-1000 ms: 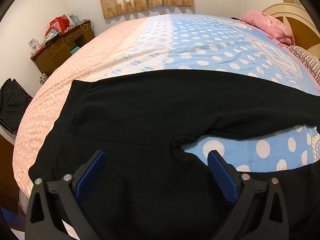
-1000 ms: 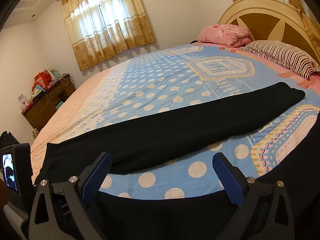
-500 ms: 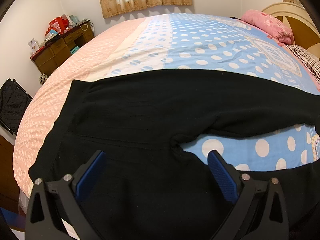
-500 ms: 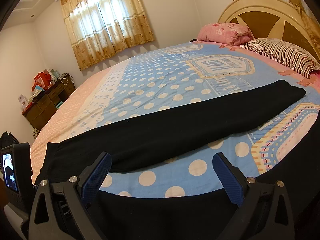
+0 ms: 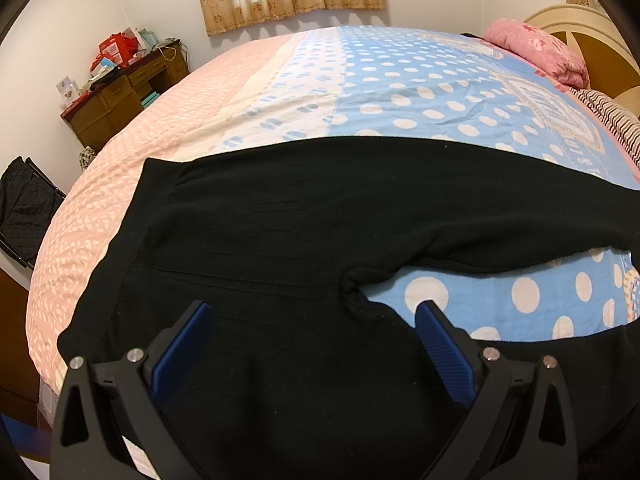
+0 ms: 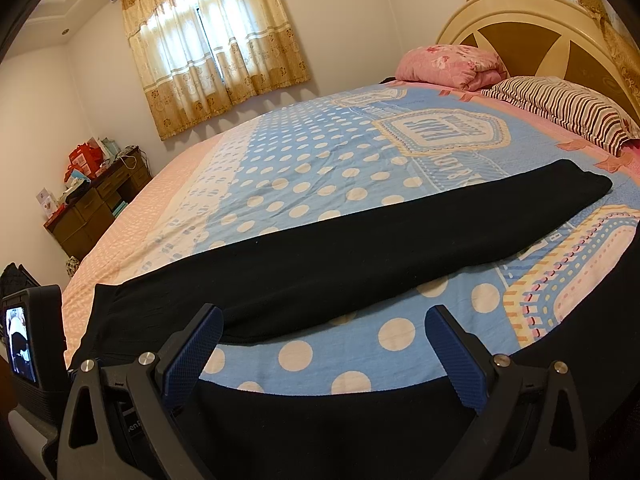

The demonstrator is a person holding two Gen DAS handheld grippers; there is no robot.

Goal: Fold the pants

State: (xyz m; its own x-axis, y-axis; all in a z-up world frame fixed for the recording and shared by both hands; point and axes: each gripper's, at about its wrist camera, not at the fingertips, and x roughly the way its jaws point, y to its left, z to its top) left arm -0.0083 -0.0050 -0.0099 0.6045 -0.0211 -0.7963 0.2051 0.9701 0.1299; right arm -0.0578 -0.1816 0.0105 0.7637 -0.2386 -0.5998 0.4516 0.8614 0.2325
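Black pants (image 5: 304,216) lie spread flat on the bed, waistband at the left, both legs running to the right. My left gripper (image 5: 314,332) hovers open over the seat and crotch area, its blue pads (image 5: 182,344) wide apart with nothing between them. In the right wrist view the far leg (image 6: 380,240) stretches across the blue dotted sheet to its cuff near the pillows. The near leg (image 6: 360,432) lies under my right gripper (image 6: 324,344), which stands open and empty above it.
The bed (image 6: 320,148) has a pink and blue dotted sheet. A pink pillow (image 6: 452,64) and a striped pillow (image 6: 560,108) sit by the headboard (image 6: 532,36). A wooden dresser (image 5: 120,96) with clutter stands by the far wall. A black bag (image 5: 24,204) leans at the left.
Both grippers have barely shifted; the right wrist view has tilted slightly. The pants lie as before and both grippers remain open.
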